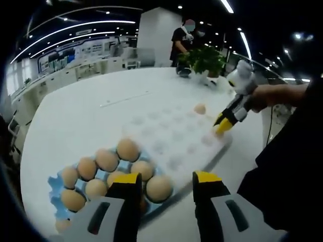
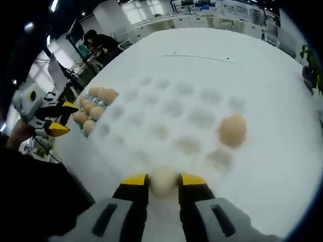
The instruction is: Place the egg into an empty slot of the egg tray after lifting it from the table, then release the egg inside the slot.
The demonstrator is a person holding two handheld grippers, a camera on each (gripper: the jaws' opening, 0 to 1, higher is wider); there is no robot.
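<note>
A wide white table point(image 1: 91, 116) stands in a bright, office-like room with ceiling light strips, and a potted plant point(image 1: 204, 59) sits at its far edge with a person point(image 1: 182, 40) standing behind it. On the table lies a white egg tray point(image 2: 166, 116) with many bare slots. One brown egg point(image 2: 232, 130) sits in a slot near the tray's edge; in the left gripper view it shows as a small brown egg point(image 1: 200, 108) at the far side. Beside the white tray, a blue tray point(image 1: 58, 184) holds a cluster of brown eggs point(image 1: 118, 169).

In the right gripper view, the right gripper point(image 2: 162, 184) has its yellow-tipped jaws closed on a pale egg point(image 2: 162, 182), held just at the near edge of the white tray. The left gripper view shows the same gripper point(image 1: 223, 123) coming in from the right, held by a hand point(image 1: 267, 96), its tips low over the tray's edge.

The left gripper point(image 1: 166, 184) hovers with its jaws spread apart and nothing between them, just above the brown eggs and the near corner of the white tray. It also appears at the left of the right gripper view point(image 2: 59, 121), near the blue tray's eggs.
</note>
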